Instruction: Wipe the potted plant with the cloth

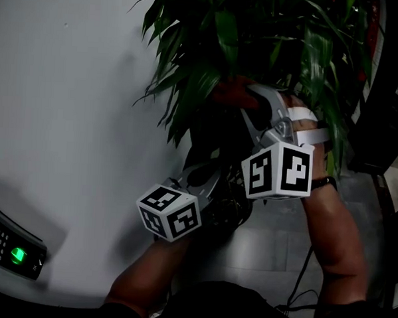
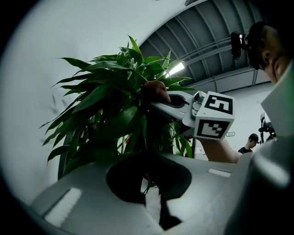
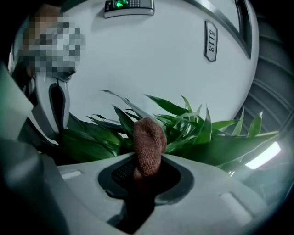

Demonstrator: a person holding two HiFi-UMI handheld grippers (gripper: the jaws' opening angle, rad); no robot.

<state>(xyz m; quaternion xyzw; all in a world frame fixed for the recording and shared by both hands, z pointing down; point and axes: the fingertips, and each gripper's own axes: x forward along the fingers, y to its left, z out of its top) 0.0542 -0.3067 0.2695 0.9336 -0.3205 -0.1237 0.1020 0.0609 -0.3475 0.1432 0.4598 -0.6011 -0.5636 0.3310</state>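
**Cloth (image 1: 230, 91) up at the leaves, right side nearer**

Head view. The potted plant (image 1: 211, 49) stands against a pale wall (image 1: 70, 82), its leaves arching out and down. The pot is lost in shadow beneath them. The right gripper (image 1: 245, 101) reaches up and leftward into the foliage. Its fingers are clamped on the reddish-brown cloth, which sits against the leaves. The left gripper (image 1: 208, 175) is lower, its nose in the dark under the canopy near the stems. A keypad (image 1: 11, 248) with a green light sits at lower left.

Left gripper view. The fingers are drawn nearly together. Thin stems show in the opening beyond them, but I cannot tell whether any is pinched. The plant fills the middle. The right gripper and cloth come in from the right and touch a leaf high in the clump.

Right gripper view. The cloth stands up between the fingers as a rounded wad, firmly held. Long leaves lie just beyond it, their blades running mostly across the frame with the tips to the right.

Judgement: the right hand is the working one. The leaves lie straight ahead of the wad, so the next stroke likely follows a blade's long axis toward its tip. The left gripper looks placed to steady the stems.
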